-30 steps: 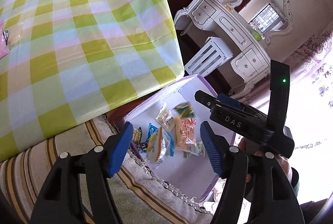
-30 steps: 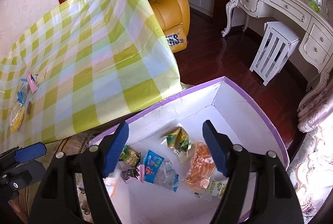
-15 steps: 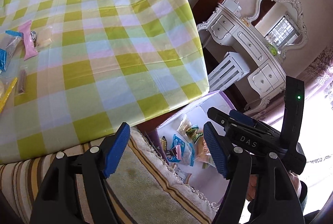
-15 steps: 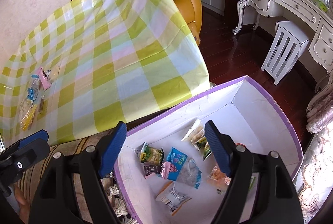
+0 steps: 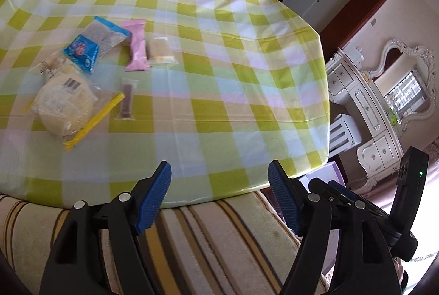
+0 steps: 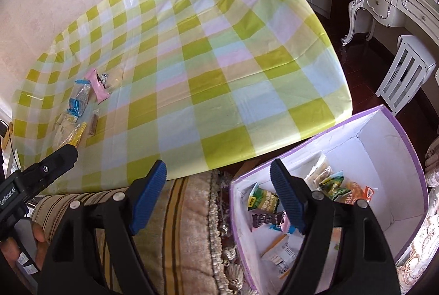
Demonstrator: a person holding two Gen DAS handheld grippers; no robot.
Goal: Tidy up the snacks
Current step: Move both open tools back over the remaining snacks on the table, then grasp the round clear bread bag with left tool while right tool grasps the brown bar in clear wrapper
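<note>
- Left wrist view: left gripper spread wide, nothing between the blue pads; it's levelled over the near edge of the bench, above a striped cushion.
- Snacks on the bench toward its far left part: blue packet, pink wrapper, pale biscuit pack, round cream pack with yellow edge, thin brown stick. All close together, some touching.
- Right gripper shows at the right, past the bench's right corner; its opening can't be read here.
- Right wrist view: right gripper wide open, holding nothing, tilted down over the gap between cushion and box.
- Purple-rimmed white box sits below the bench's near right corner, beside the cushion; inside lie green packets, an orange packet, a dark wrapper, a white pack.
- Left gripper enters at the left, a hand on its handle.
</note>
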